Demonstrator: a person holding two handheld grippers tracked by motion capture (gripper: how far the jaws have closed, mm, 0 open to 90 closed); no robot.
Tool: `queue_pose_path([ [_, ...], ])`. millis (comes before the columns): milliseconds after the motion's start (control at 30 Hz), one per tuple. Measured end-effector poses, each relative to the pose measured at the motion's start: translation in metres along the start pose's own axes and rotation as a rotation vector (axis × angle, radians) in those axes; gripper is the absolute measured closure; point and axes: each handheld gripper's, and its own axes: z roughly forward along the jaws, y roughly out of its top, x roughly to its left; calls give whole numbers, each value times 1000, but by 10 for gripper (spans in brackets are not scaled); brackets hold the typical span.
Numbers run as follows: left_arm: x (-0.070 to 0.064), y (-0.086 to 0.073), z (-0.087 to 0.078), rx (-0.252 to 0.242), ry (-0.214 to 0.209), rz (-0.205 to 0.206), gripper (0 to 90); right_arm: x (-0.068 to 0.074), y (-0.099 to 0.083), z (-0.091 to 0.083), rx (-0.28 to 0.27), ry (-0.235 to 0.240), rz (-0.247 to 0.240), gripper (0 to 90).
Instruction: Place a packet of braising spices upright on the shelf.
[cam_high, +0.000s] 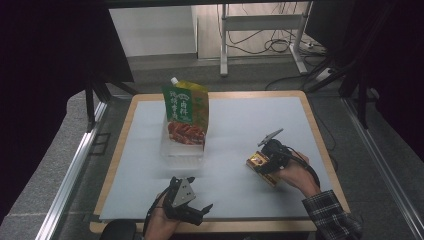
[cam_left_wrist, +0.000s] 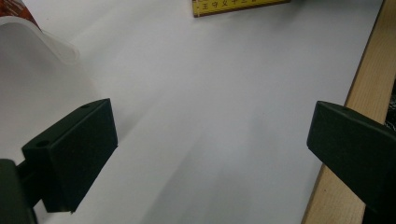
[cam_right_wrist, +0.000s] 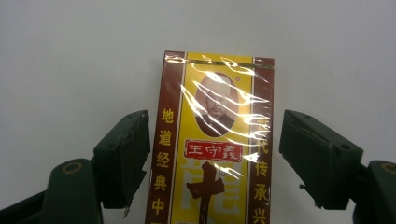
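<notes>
On the right half of the white mat (cam_high: 240, 150), your right gripper (cam_high: 266, 159) sits low over a small yellow and dark red box (cam_right_wrist: 212, 140) wrapped in shiny film. Seen from the right gripper view, its jaws stand apart with the box lying flat between them; the left jaw looks to be just touching the box's edge, while the right one shows a sliver of mat before the other edge, so the box is straddled but not yet pinched. That straddle along the long sides makes sense: the narrow width is what fits the opening, and the film looks slippery, so you will likely want a square, even squeeze. Your left gripper (cam_high: 192, 206) waits near the front edge of the mat, well apart from the box, its jaws spread wide over bare mat and holding nothing; from its own view the wooden table edge (cam_left_wrist: 369, 88) runs along one side. Farther back, left of centre, a green pouch (cam_high: 185, 112) stands upright in a clear plastic tray (cam_high: 182, 150), which seems the likely home for the box, with room in front of the pouch.
</notes>
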Motion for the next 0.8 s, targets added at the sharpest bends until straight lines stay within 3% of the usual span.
queue_pose_path([
  [200, 0, 0, 0, 2, -1, 2, 15, -1, 12, 6, 86, 13, -7, 256],
  [367, 0, 0, 0, 2, -3, 3, 15, 1, 19, 15, 159, -4, -11, 264],
  [500, 0, 0, 0, 2, -3, 4, 15, 1, 23, 21, 193, -4, -13, 277],
  [733, 0, 0, 0, 2, -1, 5, 15, 4, 27, 22, 225, -18, -7, 316],
  [800, 0, 0, 0, 1, -1, 4, 15, 4, 27, 19, 197, -23, -1, 318],
])
